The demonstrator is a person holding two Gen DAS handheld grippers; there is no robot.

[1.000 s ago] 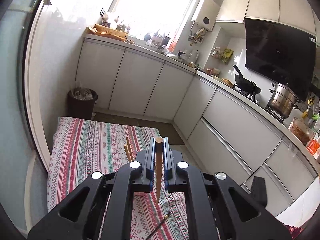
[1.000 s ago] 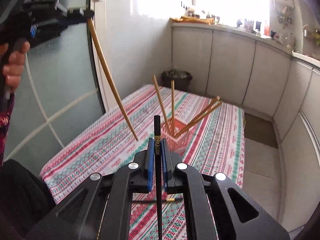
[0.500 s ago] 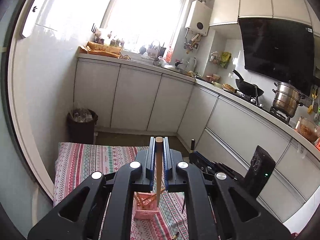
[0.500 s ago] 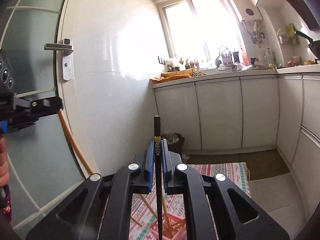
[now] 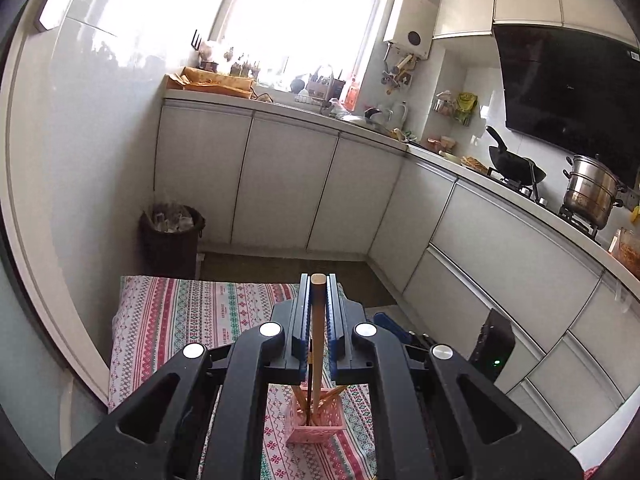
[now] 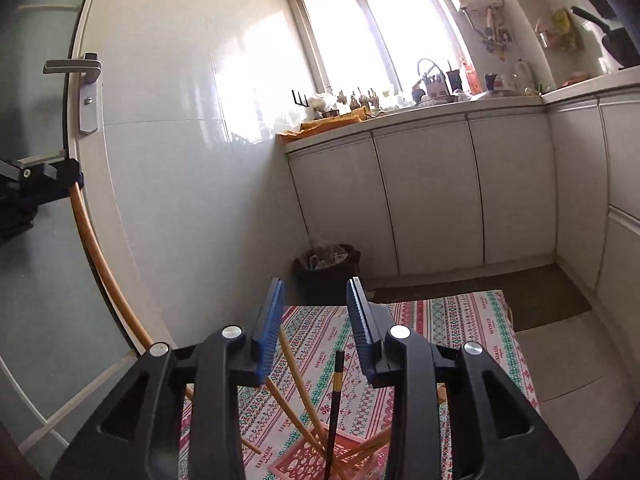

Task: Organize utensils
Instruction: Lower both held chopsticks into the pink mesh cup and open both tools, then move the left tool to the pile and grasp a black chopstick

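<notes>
My left gripper (image 5: 319,320) pinches 1 upright chopstick (image 5: 317,344) directly above the basket (image 5: 316,428), lower centre; right gripper (image 6: 314,328) opening, empty.

Both wrist views looked steeply down, close above the pink basket (image 5: 316,424); both shared the striped tablecloth (image 6: 460,332).

Pink basket (image 5: 316,426); black chopstick (image 6: 334,408); striped cloth (image 5: 180,320).

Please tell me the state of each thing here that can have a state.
left hand-held gripper: shut on a wooden chopstick
right hand-held gripper: jaws opening, nothing between the pads
black chopstick: released, standing in the pink basket
stainless pot: lidded, on stove
</notes>
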